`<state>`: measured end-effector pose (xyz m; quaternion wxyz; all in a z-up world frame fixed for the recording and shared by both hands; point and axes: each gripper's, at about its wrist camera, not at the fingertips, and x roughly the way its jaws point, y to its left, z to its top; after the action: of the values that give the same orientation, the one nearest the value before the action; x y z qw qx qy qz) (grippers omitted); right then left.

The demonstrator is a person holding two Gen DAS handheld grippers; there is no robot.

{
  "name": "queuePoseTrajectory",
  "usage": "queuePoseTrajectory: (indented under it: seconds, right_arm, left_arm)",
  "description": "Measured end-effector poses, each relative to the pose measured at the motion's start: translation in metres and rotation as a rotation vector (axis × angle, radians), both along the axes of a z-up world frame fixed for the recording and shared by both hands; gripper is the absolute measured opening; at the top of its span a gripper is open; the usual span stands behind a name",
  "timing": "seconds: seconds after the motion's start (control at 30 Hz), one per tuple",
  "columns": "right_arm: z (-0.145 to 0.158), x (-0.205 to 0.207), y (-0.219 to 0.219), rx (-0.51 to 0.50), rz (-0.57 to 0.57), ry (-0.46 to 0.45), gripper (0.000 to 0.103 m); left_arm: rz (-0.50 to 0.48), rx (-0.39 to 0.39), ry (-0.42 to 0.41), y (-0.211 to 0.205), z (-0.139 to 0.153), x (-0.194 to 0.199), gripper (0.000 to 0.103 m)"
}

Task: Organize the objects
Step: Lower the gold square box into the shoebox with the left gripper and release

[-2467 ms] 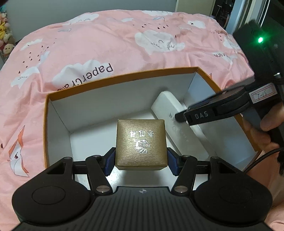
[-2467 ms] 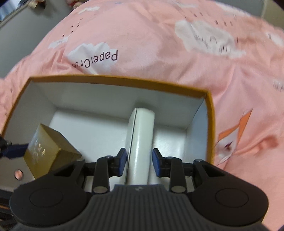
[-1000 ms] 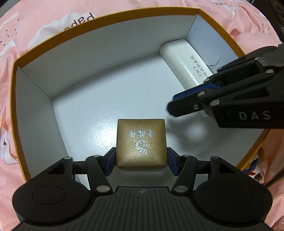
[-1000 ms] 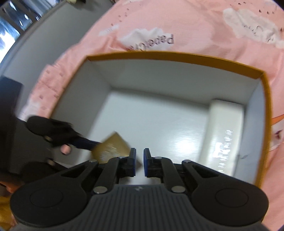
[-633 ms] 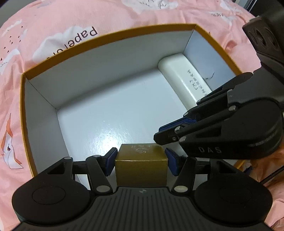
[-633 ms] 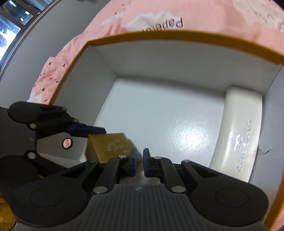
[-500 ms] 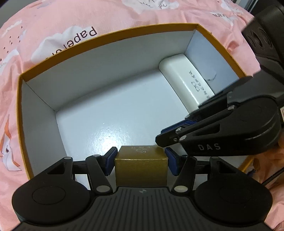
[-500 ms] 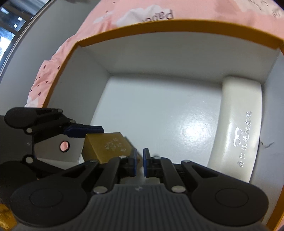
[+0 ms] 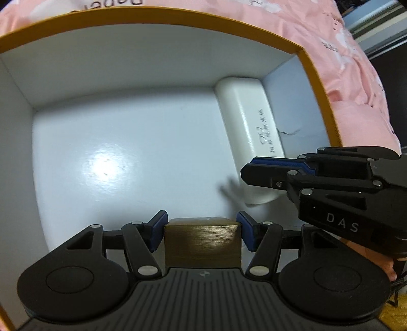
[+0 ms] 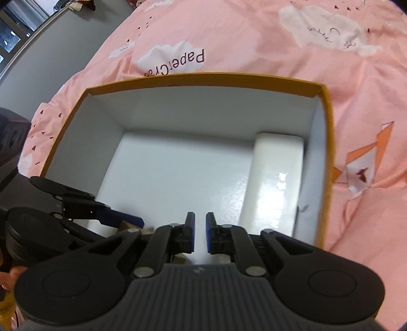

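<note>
Left wrist view: my left tongs [image 9: 202, 233] grip the gold box [image 9: 202, 242] at bottom center, low inside the orange-rimmed box [image 9: 178, 21]. The white case [image 9: 250, 137] lies along its right wall.

Right wrist view: my right tongs [image 10: 200, 235] are nearly closed, holding nothing, over the near edge. Pink bedspread [image 10: 254, 33] all around.

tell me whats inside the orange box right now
Inside the orange box: a white case lying along its right wall, and a gold box between the left gripper's fingers near the front. The floor under both is hidden; the rest looks bare.
</note>
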<state>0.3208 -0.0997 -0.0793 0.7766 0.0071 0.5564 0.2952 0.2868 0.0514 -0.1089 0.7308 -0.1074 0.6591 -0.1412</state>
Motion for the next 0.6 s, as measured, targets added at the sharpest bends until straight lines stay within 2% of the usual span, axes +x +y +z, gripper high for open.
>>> queuePoseTrajectory:
  seconds: [0.17, 0.33, 0.4, 0.5, 0.6]
  right_arm:
    - [-0.003, 0.001, -0.009, 0.003, 0.010, 0.011, 0.010]
    - [-0.004, -0.005, -0.015, 0.014, 0.022, 0.021, 0.011]
    - [-0.006, -0.006, -0.013, 0.015, 0.028, 0.029, 0.011]
    - [-0.005, -0.009, -0.012, 0.018, 0.036, 0.035, 0.011]
    - [-0.002, -0.012, -0.014, 0.027, 0.046, 0.040, 0.010]
  left_arm:
    - [-0.018, -0.035, -0.010, 0.002, 0.007, -0.006, 0.077]
    - [-0.045, -0.064, -0.042, 0.010, 0.022, -0.017, 0.074]
    - [-0.049, -0.057, -0.045, 0.012, 0.025, -0.020, 0.067]
    - [-0.048, -0.035, -0.040, 0.014, 0.023, -0.023, 0.050]
    - [-0.043, -0.052, -0.046, 0.012, 0.017, -0.024, 0.032]
